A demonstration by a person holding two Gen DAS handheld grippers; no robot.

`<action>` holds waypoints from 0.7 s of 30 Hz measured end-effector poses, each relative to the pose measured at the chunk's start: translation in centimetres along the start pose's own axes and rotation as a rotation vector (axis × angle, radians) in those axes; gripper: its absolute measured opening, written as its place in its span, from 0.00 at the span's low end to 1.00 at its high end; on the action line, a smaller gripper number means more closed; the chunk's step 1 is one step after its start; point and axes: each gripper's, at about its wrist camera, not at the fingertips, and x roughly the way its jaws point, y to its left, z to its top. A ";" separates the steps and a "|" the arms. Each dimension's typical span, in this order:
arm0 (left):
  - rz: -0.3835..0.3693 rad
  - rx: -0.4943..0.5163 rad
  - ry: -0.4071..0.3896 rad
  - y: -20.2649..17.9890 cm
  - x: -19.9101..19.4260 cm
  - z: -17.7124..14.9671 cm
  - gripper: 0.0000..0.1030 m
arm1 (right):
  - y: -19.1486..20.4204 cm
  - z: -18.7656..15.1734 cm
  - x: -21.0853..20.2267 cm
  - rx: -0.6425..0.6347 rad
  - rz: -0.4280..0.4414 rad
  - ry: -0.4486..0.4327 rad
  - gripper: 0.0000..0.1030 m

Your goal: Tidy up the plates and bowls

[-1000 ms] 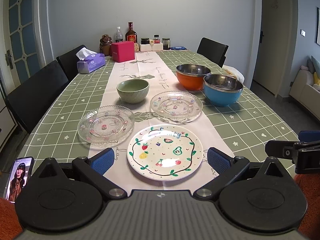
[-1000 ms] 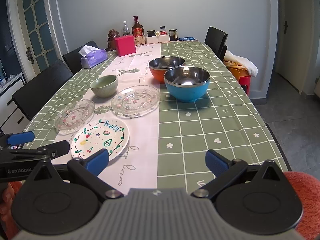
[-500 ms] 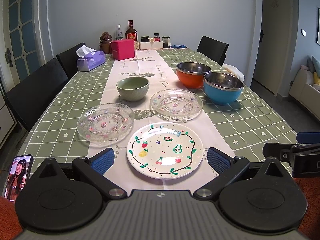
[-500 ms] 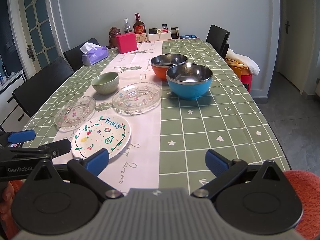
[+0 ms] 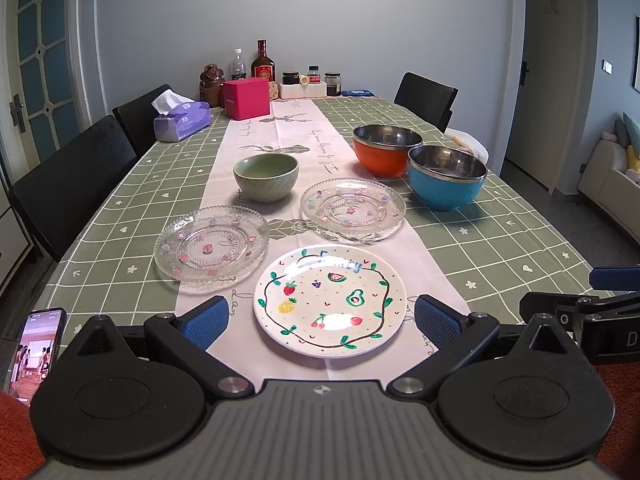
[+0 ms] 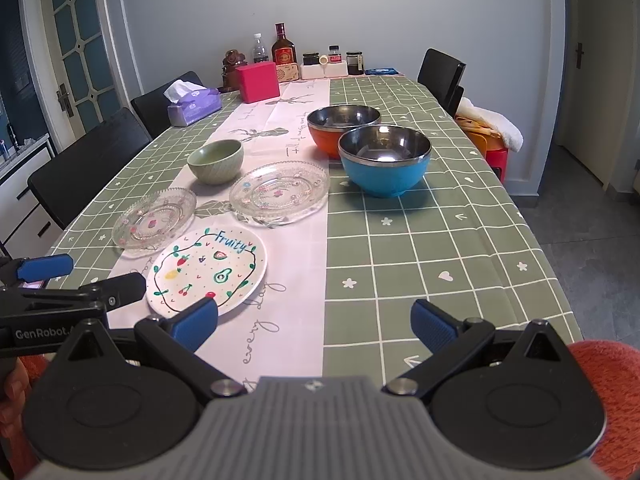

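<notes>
- Left gripper [image 5: 322,322]: jaws wide apart, holding nothing, low over the near table edge; the painted plate lies between its blue pads.
- Right gripper [image 6: 314,322]: jaws wide apart, holding nothing, to the right of the left one.
- Painted plate [image 5: 330,300]: white, fruit drawings inside a vine ring, lettered "Fruity"; nearest, on the pale runner [image 5: 280,136].
- Two glass plates [image 5: 211,243] [image 5: 353,209]: clear, beaded rims, small coloured flowers; just beyond it, left and right.
- Green bowl [image 5: 266,177]: ceramic, textured outside, farther back.
- Orange bowl [image 5: 386,149] and blue bowl [image 5: 447,176]: steel-lined, side by side at far right, on the green checked cloth [image 5: 500,240].
</notes>
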 end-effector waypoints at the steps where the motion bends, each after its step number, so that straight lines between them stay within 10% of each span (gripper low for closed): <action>1: 0.000 0.000 0.000 0.0 0.0 0.0 1.00 | 0.0 0.0 0.0 0.001 0.000 0.001 0.98; 21: 0.001 0.000 0.000 0.0 0.0 0.0 1.00 | 0.0 -0.1 0.2 0.004 0.003 0.011 0.98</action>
